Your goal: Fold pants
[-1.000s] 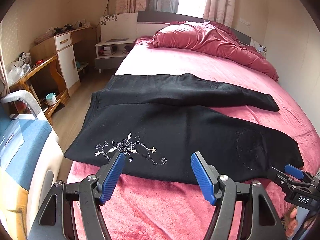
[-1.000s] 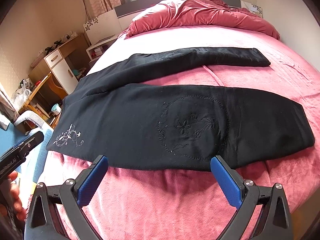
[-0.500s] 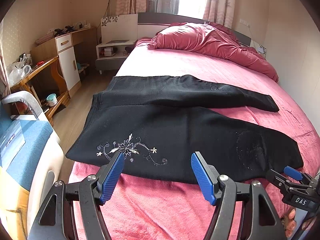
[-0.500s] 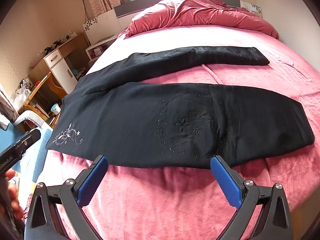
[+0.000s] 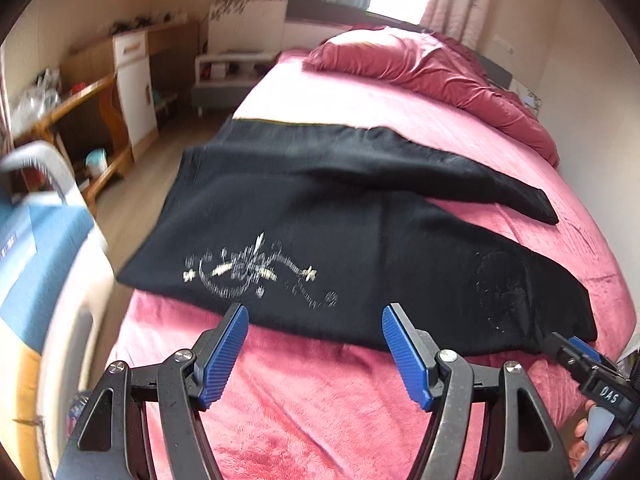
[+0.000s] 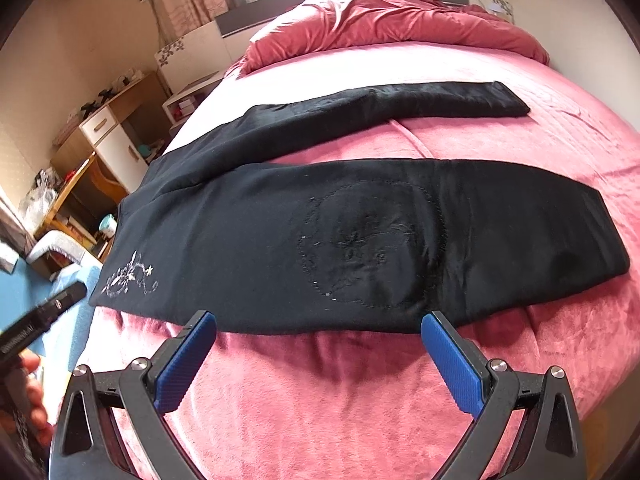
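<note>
Black pants [image 6: 360,232] flat across bed [image 6: 360,380], waist left, legs right; both grippers [image 5: 314,344] [image 6: 318,360] released.

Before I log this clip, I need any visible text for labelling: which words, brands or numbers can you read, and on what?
"DAS": white letters on the black body of the right tongs, seen from the left wrist camera.
White lettering on the left tongs, in the right wrist view: too blurred to read.
Black pants: embroidery only, no words.
</note>
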A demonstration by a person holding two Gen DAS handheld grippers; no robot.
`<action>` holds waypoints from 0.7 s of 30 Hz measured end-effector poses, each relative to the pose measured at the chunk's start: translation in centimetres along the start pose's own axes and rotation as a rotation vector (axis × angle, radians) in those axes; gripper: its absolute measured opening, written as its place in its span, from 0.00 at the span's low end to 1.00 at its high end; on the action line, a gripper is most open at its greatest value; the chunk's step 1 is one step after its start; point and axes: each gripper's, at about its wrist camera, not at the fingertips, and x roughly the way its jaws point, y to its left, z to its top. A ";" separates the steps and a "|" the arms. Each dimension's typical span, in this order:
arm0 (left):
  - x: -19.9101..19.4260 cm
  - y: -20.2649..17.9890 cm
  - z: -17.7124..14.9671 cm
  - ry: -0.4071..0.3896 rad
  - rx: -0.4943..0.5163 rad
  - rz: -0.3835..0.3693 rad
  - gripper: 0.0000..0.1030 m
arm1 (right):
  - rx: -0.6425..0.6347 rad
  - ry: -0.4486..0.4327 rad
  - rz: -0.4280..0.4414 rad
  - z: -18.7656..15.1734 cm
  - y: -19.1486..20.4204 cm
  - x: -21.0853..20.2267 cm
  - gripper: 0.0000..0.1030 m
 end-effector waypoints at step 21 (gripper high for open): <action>9.3 14.9 0.6 0.201 -0.487 -0.033 0.73 | 0.783 -0.055 -0.066 -2.3 -26.0 -1.3 0.66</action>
